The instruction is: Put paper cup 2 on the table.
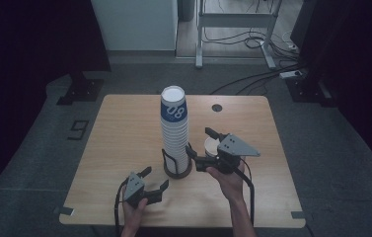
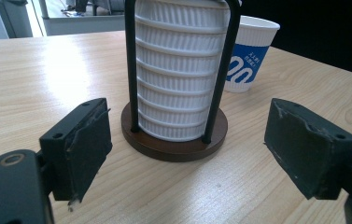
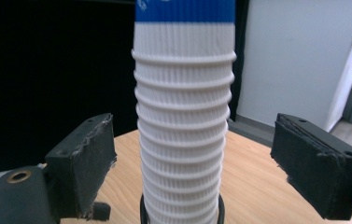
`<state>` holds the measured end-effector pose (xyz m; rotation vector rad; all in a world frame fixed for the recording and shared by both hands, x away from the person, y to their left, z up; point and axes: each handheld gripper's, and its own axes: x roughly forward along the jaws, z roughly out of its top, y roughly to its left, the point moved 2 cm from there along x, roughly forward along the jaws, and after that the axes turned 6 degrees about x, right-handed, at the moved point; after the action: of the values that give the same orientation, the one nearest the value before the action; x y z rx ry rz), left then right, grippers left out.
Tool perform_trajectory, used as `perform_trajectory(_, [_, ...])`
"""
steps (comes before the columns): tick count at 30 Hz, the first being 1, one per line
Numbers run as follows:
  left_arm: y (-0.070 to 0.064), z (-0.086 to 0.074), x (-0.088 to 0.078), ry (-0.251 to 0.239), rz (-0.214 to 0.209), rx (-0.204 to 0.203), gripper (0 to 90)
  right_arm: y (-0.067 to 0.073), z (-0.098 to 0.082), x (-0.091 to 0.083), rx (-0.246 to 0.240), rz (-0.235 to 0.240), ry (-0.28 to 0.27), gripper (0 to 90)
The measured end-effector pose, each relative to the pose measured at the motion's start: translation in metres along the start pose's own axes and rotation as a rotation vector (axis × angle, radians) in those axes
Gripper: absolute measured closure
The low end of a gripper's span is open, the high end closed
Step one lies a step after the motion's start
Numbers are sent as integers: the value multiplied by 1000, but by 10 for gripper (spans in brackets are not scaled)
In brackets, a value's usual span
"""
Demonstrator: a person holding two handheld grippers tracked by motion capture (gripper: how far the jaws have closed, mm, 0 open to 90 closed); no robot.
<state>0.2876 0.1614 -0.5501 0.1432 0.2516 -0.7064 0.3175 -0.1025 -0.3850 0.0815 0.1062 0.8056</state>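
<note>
High view has the stack of cups (image 1: 175,129) pretty much dead centre on the wooden table (image 1: 124,128), standing upright in a holder (image 1: 177,170) with a round dark brown base and thin black rods running up its sides. The cups are nested upside down, white ribbed paper with rolled rims making ridges all the way up, and the top one has a blue band with white print. Just to the right of the stack sits a single cup (image 1: 211,146), open end up, same white and blue design; in the left gripper view it's behind the holder and a bit apart from it. The right gripper (image 1: 200,146) is raised beside the stack at about mid height, jaws spread apart with nothing between the pads, and the single cup sits right between the stack and that hand, partly hidden by the gripper body. In the right gripper view the ribbed column runs straight up between the two black foam-faced jaws, not touched by either. The left gripper (image 1: 155,178) hangs low near the front edge, jaws also wide apart and empty, pointed at the holder's base. The pads look scuffed and ragged at the edges. Further out: a round grommet hole (image 1: 217,107) near the table's far edge, grey floor, cables (image 1: 252,79) and a white desk frame (image 1: 235,29) behind.
</note>
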Motion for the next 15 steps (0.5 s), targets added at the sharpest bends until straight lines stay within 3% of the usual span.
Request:
perform_trajectory(11, [0, 0, -1, -4, -7, 1, 147, 2, 27, 26, -38, 22, -17, 128])
perform_trajectory(15, [0, 0, -1, -8, 0, -1, 147, 0, 35, 33, -27, 32, -18, 129])
